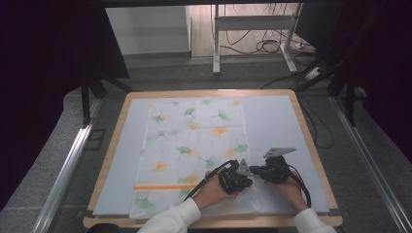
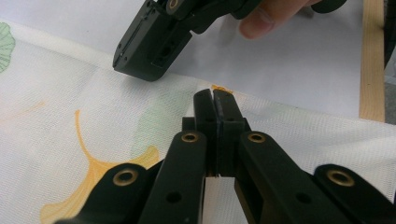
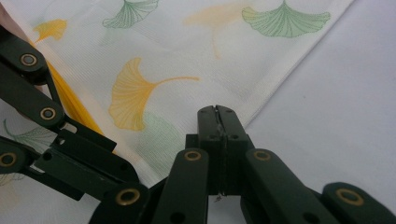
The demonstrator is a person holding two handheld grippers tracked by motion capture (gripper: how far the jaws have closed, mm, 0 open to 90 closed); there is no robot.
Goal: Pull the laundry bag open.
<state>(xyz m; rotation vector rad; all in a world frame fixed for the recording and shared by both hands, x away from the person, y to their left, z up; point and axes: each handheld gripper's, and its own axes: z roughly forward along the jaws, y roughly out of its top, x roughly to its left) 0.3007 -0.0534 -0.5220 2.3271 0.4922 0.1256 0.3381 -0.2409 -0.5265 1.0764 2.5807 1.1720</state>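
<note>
Lying flat on the counter [image 1: 311, 160], the leaf-printed cloth [image 1: 194, 145] fills the middle of the high view. Both claws sit at its right edge, in the lower right of that frame. The left claw [image 2: 215, 100] is clenched over that edge, and the right claw [image 3: 218, 116] is clenched just beside it; whether either pinches fabric I cannot tell.

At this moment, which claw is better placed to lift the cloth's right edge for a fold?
Probably the right claw: its shut tips sit right at the cloth's right hem, beside bare table cover. The left claw, also shut, rests just inside that edge, over the print.
</note>
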